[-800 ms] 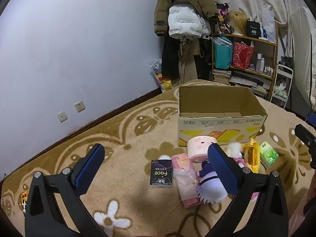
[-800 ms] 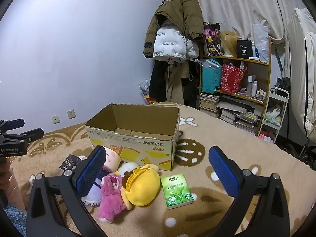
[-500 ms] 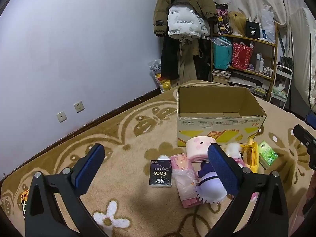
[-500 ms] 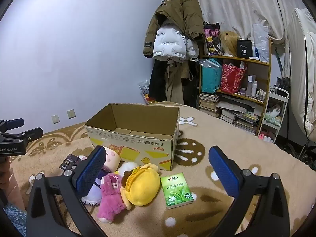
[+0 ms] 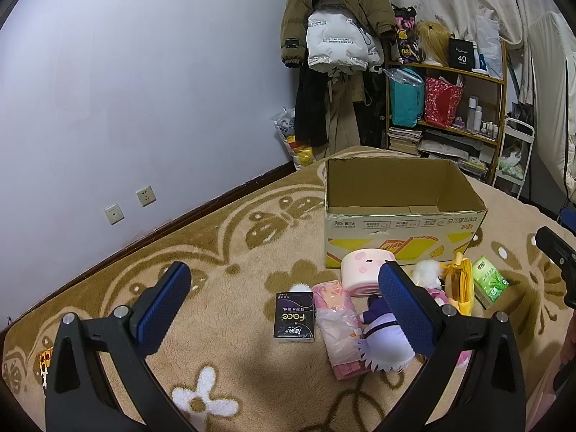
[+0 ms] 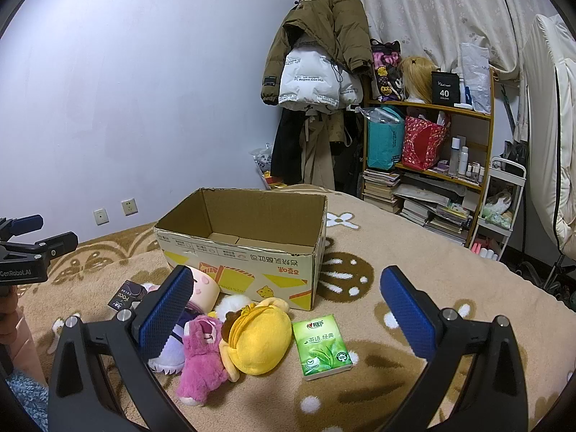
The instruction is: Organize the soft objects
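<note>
An open cardboard box (image 5: 403,223) stands empty on the beige rug; it also shows in the right wrist view (image 6: 248,237). In front of it lie soft things: a yellow plush (image 6: 264,342), a pink plush (image 6: 199,356), a purple-white plush (image 5: 381,338), a pink round plush (image 5: 360,273), a pink tissue pack (image 5: 336,324), a black tissue pack (image 5: 294,316) and a green tissue pack (image 6: 321,345). My left gripper (image 5: 284,309) is open and empty above the black pack. My right gripper (image 6: 286,315) is open and empty above the yellow plush.
A wooden shelf (image 6: 428,165) with bags, books and bottles stands at the back. Coats (image 6: 320,64) hang beside it. A white cart (image 6: 500,208) is at the far right. The wall (image 5: 126,108) runs along the rug's left edge.
</note>
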`<state>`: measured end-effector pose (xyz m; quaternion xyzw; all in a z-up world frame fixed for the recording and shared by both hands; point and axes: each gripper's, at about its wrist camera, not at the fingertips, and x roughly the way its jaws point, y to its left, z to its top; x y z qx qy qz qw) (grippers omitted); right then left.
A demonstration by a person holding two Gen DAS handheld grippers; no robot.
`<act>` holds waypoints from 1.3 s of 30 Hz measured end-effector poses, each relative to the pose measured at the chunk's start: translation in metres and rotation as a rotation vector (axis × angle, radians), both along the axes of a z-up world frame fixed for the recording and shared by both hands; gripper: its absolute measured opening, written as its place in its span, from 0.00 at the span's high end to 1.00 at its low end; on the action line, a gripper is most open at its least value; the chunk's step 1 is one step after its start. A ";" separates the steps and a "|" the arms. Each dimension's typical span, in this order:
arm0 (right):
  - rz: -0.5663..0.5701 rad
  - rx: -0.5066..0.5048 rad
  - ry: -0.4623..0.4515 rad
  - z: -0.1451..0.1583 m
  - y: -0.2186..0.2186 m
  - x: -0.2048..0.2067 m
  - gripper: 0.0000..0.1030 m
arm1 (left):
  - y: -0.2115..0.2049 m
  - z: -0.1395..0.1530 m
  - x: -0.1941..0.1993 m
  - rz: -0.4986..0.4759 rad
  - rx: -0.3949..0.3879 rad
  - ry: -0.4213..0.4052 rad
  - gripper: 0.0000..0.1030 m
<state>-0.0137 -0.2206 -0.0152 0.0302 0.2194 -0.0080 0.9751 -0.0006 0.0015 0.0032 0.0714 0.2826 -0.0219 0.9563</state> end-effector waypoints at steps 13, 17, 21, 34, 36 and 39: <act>-0.002 -0.001 0.001 -0.001 0.000 0.000 0.00 | 0.000 -0.002 0.000 -0.004 0.002 -0.001 0.00; -0.001 -0.002 0.001 -0.001 0.001 0.000 0.00 | 0.000 -0.002 0.000 -0.003 0.003 -0.002 0.00; -0.001 -0.002 0.002 -0.001 0.001 0.000 0.00 | 0.000 -0.002 0.000 -0.003 0.003 -0.001 0.00; -0.001 -0.003 0.004 -0.002 0.001 0.001 0.00 | -0.001 -0.002 -0.001 -0.002 0.007 -0.003 0.00; -0.001 -0.003 0.004 -0.002 0.001 0.001 0.00 | -0.001 -0.002 -0.001 -0.003 0.006 -0.003 0.00; -0.001 -0.003 0.004 -0.002 0.001 0.001 0.00 | -0.001 -0.003 -0.001 -0.001 0.007 -0.003 0.00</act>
